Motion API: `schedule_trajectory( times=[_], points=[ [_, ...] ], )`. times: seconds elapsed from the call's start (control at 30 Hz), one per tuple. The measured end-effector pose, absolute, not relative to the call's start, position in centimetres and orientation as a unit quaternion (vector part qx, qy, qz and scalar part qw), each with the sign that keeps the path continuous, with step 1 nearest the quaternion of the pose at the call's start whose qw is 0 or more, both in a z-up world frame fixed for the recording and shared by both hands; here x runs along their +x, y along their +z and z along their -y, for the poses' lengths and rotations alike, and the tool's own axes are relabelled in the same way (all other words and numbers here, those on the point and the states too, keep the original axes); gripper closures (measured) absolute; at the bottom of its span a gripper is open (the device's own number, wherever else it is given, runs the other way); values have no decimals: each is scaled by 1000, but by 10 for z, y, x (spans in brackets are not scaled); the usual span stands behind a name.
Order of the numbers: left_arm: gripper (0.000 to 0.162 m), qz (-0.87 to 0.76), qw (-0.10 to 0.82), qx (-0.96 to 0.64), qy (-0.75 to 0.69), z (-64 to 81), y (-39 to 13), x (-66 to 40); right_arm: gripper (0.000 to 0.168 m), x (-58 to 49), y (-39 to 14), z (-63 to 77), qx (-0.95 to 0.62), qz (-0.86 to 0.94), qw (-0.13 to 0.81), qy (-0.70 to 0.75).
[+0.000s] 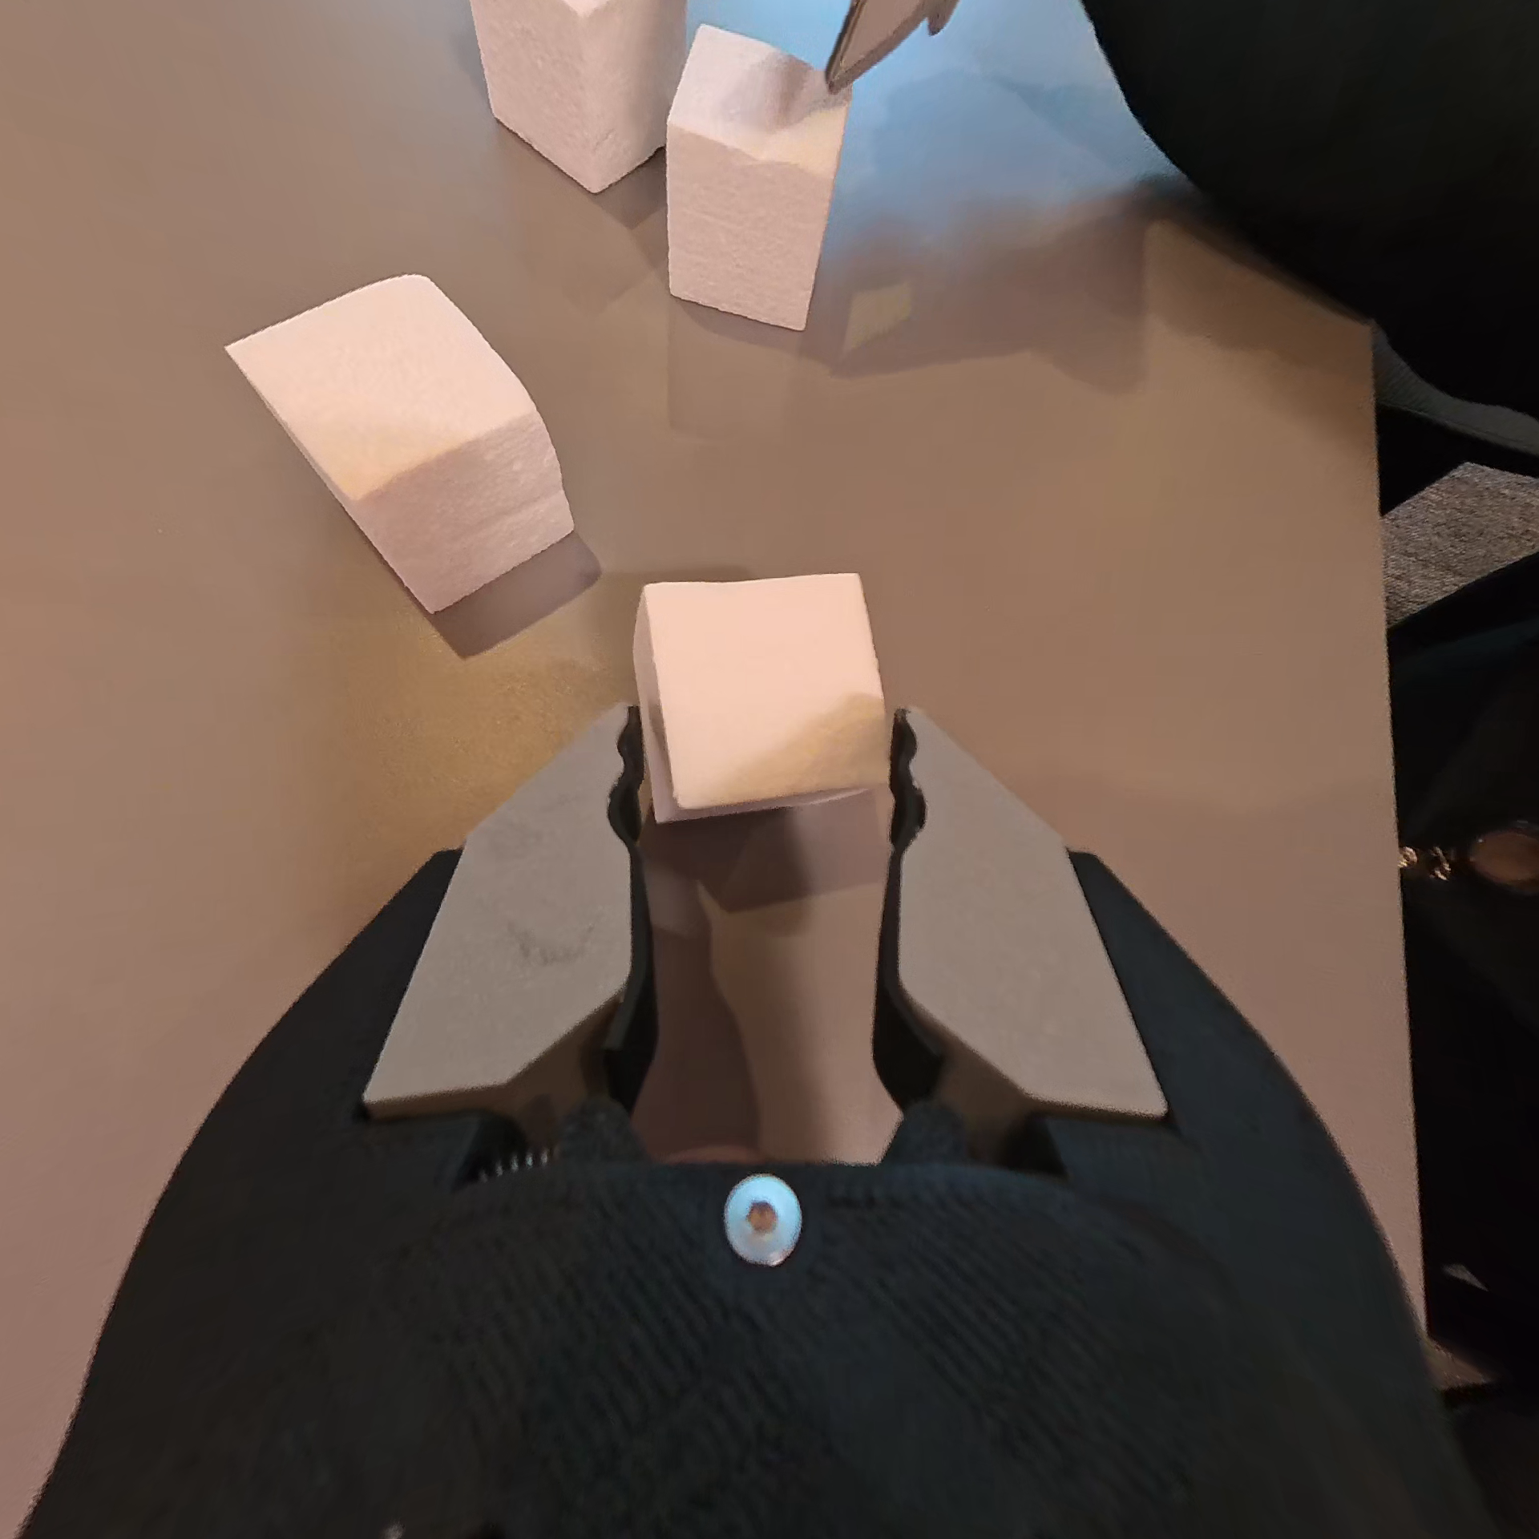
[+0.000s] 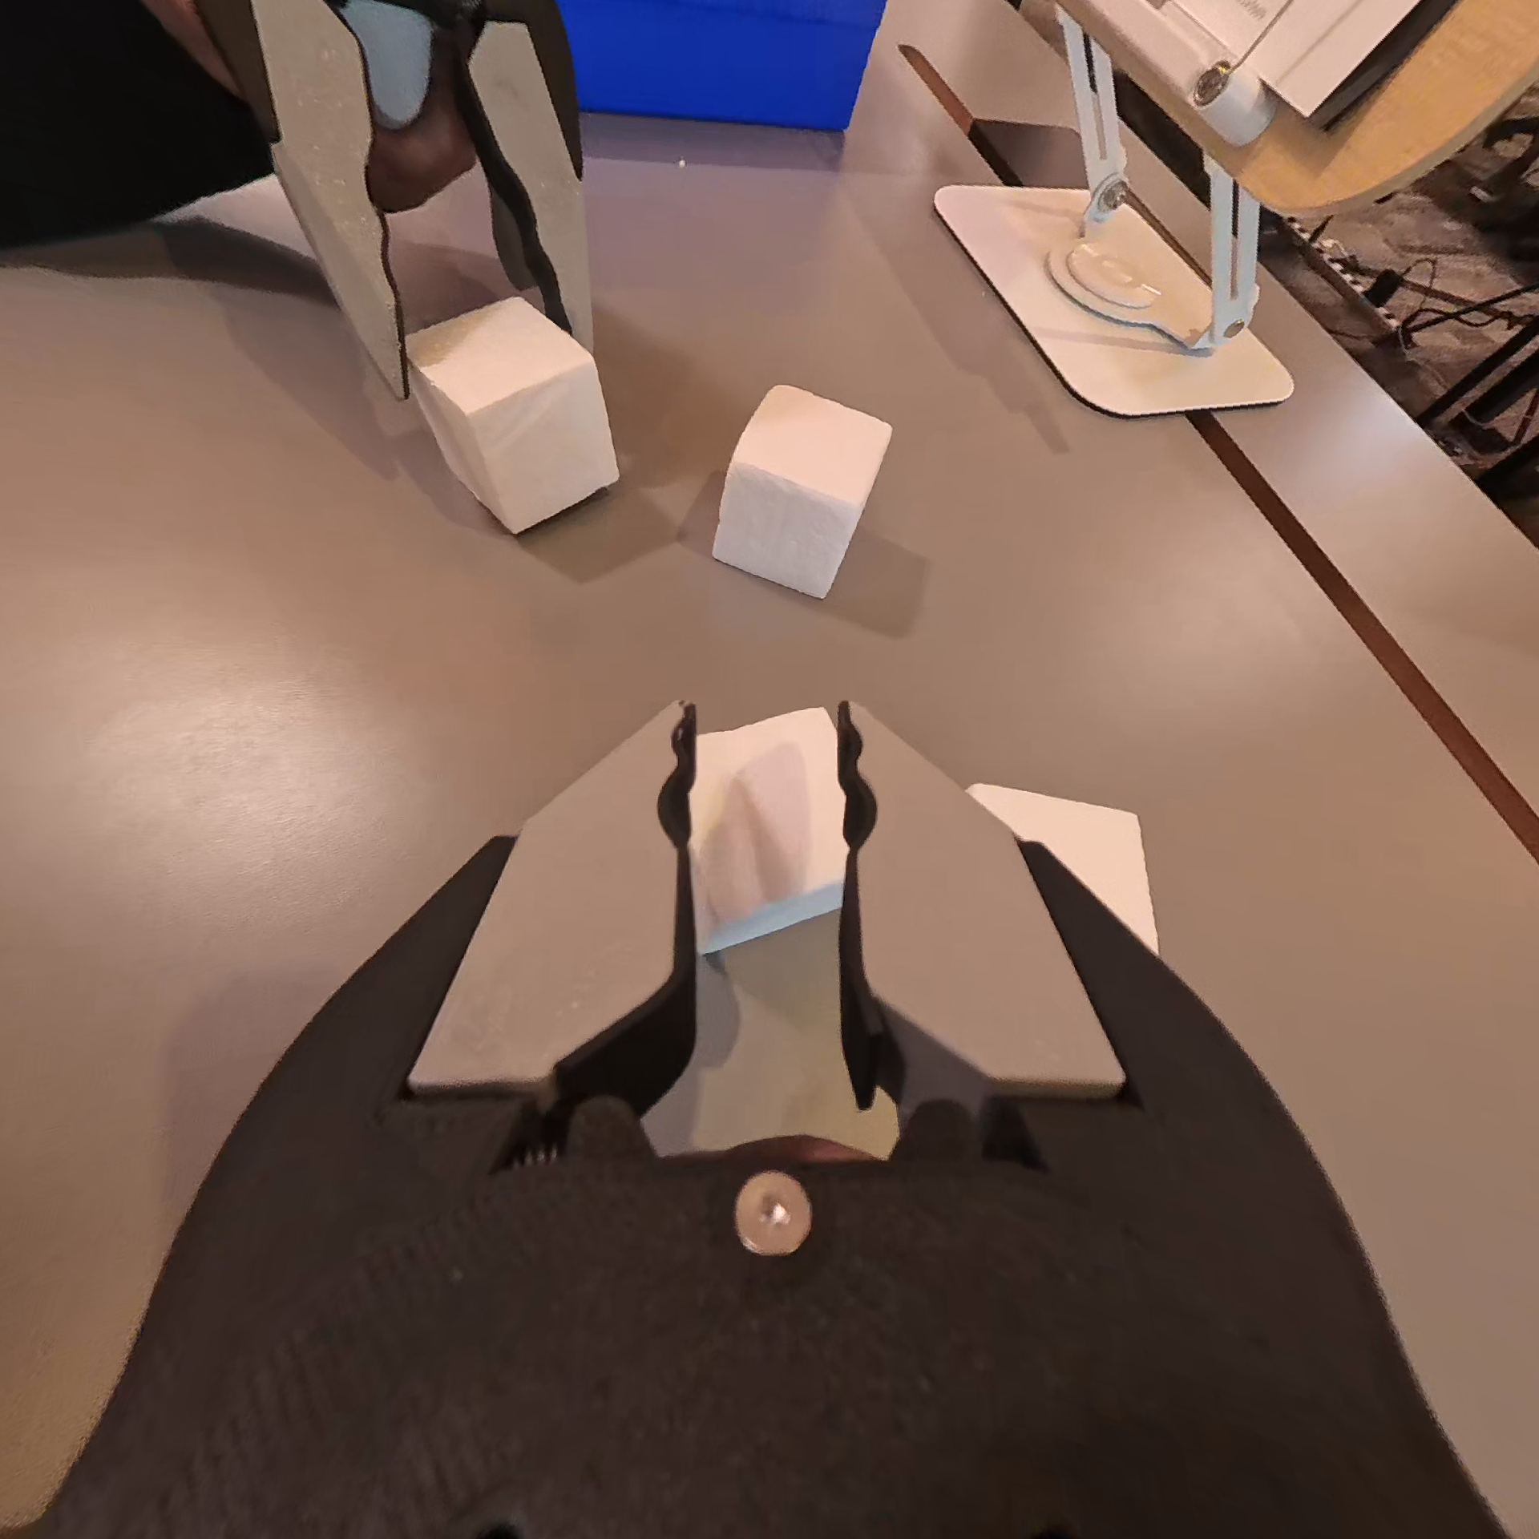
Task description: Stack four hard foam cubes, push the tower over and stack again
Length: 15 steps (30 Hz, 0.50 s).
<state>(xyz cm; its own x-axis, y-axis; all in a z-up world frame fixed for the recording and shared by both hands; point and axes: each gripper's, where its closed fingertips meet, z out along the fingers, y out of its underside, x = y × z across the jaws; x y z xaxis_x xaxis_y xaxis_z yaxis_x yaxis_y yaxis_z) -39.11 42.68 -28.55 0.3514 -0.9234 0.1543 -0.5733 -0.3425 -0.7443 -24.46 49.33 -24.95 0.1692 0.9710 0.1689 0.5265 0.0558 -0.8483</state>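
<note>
Left wrist view: the left gripper [image 1: 762,754] brackets a white foam cube [image 1: 758,695] that rests tilted on the grey table [image 1: 208,833]. The jaws stand wide, each side near a cube face; whether they press it cannot be told. A second cube [image 1: 408,441] lies just beyond to the left, and two more, one [image 1: 749,183] beside the other [image 1: 566,83], stand toward the far edge, touched from above by the other gripper's tip.

Right wrist view: the right gripper [image 2: 762,799] has its jaws closed on a cube [image 2: 766,833], beside another cube [image 2: 1074,858] partly hidden by the right finger. The loose cube [image 2: 799,491] sits mid-table, well apart from the rest.

Risk: no tower stands. A tilted cube gripped off-square would likely land skewed and topple the stack. With two grippers working close, one could knock a neighbouring cube.

Containers: a blue bin [image 2: 716,58] sits at the far edge; its contents are hidden.
</note>
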Motion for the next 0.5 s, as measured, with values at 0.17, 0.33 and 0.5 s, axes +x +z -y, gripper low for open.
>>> schedule_trajectory(
  times=[0.17,0.33,0.5],
  points=[
    [103,-497,288,-763,-296,-422,-287,-395,125,-239,-246,-488,-630,585,421,290],
    [102,-497,295,-765,-285,-424,-285,-401,125,-236,-250,-493,-640,579,418,284],
    [103,-494,304,-763,-285,-425,-280,-404,125,-234,-251,-494,-642,580,417,279]
  ],
)
